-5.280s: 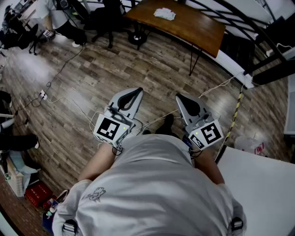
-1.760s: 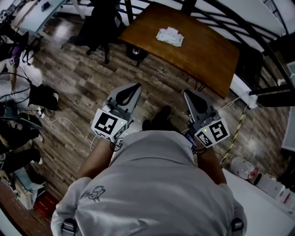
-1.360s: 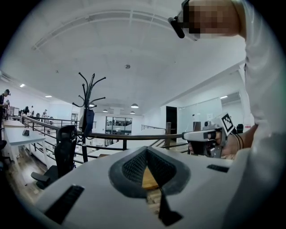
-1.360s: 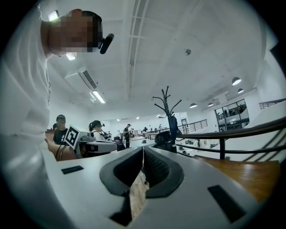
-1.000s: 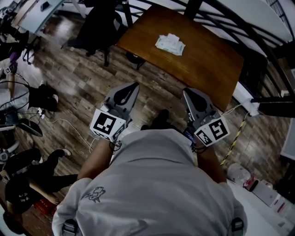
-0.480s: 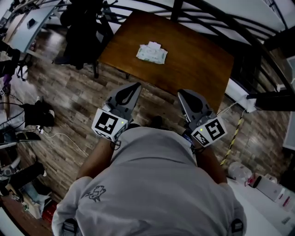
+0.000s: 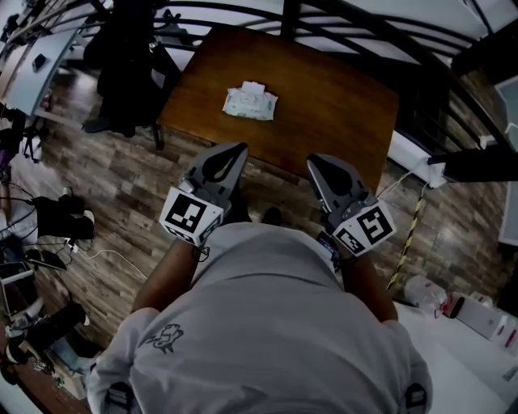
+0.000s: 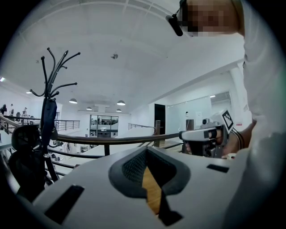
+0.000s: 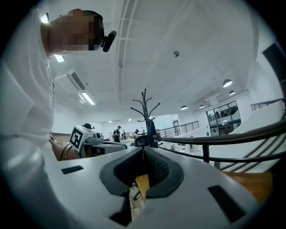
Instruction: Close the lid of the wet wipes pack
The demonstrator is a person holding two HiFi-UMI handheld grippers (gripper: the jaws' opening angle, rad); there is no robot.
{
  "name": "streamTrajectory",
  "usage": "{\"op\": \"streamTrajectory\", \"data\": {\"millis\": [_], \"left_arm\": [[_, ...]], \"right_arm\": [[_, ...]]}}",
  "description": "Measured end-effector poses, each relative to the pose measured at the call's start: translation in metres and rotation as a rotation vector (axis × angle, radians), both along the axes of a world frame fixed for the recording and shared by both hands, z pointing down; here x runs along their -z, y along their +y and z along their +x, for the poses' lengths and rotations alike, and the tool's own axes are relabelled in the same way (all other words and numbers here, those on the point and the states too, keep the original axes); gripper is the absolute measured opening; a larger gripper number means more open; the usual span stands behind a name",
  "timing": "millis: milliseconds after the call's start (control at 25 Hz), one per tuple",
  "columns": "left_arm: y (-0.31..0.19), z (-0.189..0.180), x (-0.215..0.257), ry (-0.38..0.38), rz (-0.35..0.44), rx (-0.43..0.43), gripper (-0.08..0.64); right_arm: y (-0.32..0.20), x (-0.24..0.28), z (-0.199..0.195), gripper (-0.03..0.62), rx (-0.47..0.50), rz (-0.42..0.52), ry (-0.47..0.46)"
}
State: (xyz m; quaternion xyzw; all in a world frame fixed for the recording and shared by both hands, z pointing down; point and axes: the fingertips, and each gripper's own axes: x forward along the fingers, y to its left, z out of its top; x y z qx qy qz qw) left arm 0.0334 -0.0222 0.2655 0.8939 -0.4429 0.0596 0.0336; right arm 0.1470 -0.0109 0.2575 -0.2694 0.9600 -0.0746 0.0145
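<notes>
The wet wipes pack [image 7: 250, 102] lies pale and flat on the brown wooden table [image 7: 340, 89], toward its left side; whether its lid is up is too small to tell. Both grippers are held close to the person's body, short of the table's near edge and well apart from the pack. My left gripper [image 7: 236, 149] points at the table edge with its jaws shut and empty. My right gripper [image 7: 314, 160] is likewise shut on nothing. In the left gripper view the tips [image 8: 146, 149] meet over a strip of table. In the right gripper view the tips [image 9: 144, 149] meet too.
A coat stand with dark clothing [image 7: 128, 65] is left of the table. A dark railing [image 7: 380, 24] runs behind it. Cables and bags [image 7: 48, 226] lie on the wooden floor at left. A white surface with small items [image 7: 477, 340] sits at lower right, by a yellow-black striped strip [image 7: 407, 234].
The table and the pack have drawn closer and slid left and down in the head view as the person walks up. Both grippers stay shut in front of the body.
</notes>
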Motion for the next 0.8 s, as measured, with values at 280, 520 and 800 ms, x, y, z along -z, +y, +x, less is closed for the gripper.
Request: {"op": "streamTrajectory", "data": {"millis": [280, 520, 800], "left_arm": [[-0.026, -0.009, 0.003, 0.013, 0.006, -0.046, 0.012], [-0.047, -0.013, 0.006, -0.041, 0.038, -0.124, 0.012], [-0.081, -0.038, 0.001, -0.023, 0.008, -0.177, 0.012]], "right_arm": [[-0.019, -0.005, -0.008, 0.035, -0.056, -0.021, 0.009], [-0.040, -0.004, -0.025, 0.035, -0.097, -0.028, 0.014], [-0.069, -0.001, -0.049, 0.035, -0.153, -0.027, 0.014]]}}
